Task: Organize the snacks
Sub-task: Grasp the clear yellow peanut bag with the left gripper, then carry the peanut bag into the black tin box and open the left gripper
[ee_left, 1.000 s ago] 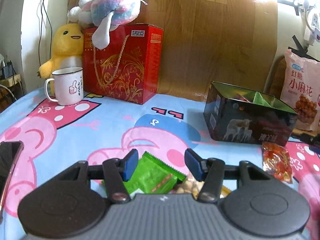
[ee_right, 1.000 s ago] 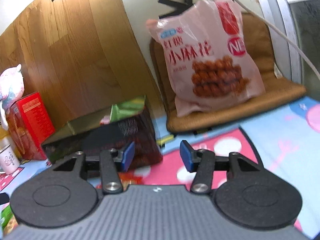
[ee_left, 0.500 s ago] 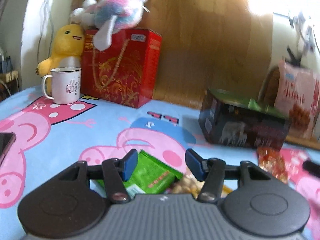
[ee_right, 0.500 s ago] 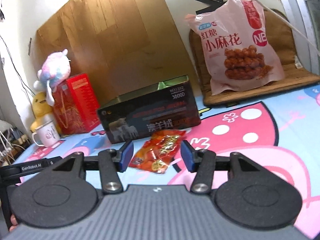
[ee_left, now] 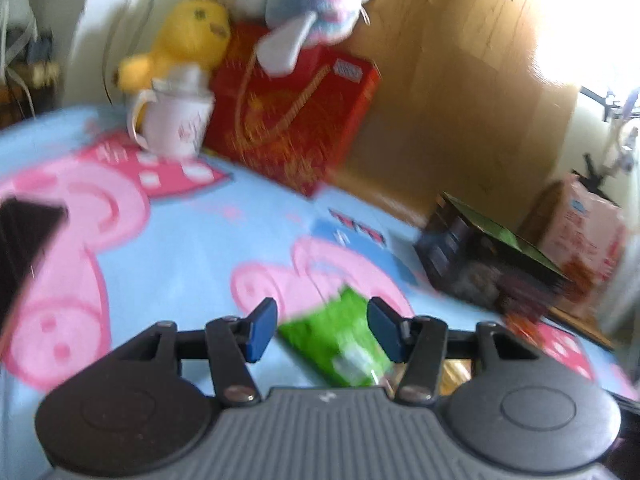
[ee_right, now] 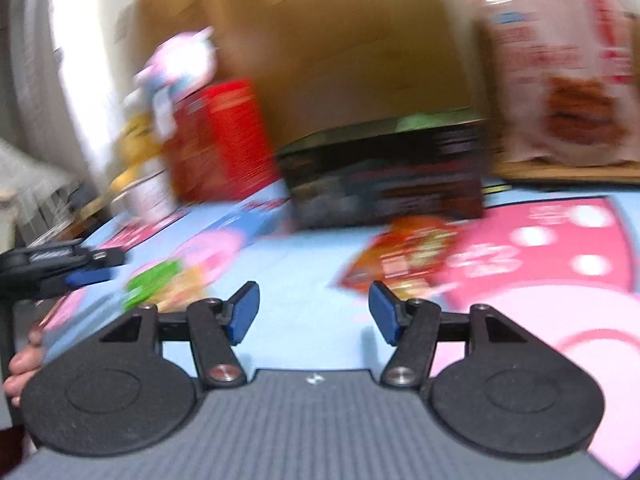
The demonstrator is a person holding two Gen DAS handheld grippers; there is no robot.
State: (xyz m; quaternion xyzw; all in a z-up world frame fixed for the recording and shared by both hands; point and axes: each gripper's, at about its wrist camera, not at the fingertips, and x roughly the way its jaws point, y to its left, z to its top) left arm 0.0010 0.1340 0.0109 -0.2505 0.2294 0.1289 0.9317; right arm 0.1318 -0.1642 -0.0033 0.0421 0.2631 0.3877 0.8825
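A green snack packet [ee_left: 344, 340] lies on the cartoon tablecloth between the fingers of my open left gripper [ee_left: 322, 330]; nothing is gripped. A yellowish packet [ee_left: 456, 372] lies partly hidden behind the right finger. An open dark box [ee_left: 488, 264] stands to the right, with an orange-red packet [ee_left: 524, 320] in front of it. In the blurred right wrist view my right gripper [ee_right: 314, 310] is open and empty above the cloth. The orange-red packet [ee_right: 408, 258] lies just beyond its right finger, the dark box [ee_right: 384, 188] behind it, the green packet [ee_right: 150, 284] and the left gripper [ee_right: 80, 268] at the left.
A red gift box [ee_left: 296, 120] with plush toys [ee_left: 308, 4] on and beside it and a white mug [ee_left: 176, 120] stand at the back left. A big pink snack bag [ee_right: 556, 72] leans at the back right. A dark phone [ee_left: 24, 248] lies at the left edge.
Both cameras are moving and blurred. The left gripper has tilted and shifted, the green packet still between its fingers. The right gripper has swung left and lower; the orange-red packet now lies to its right.
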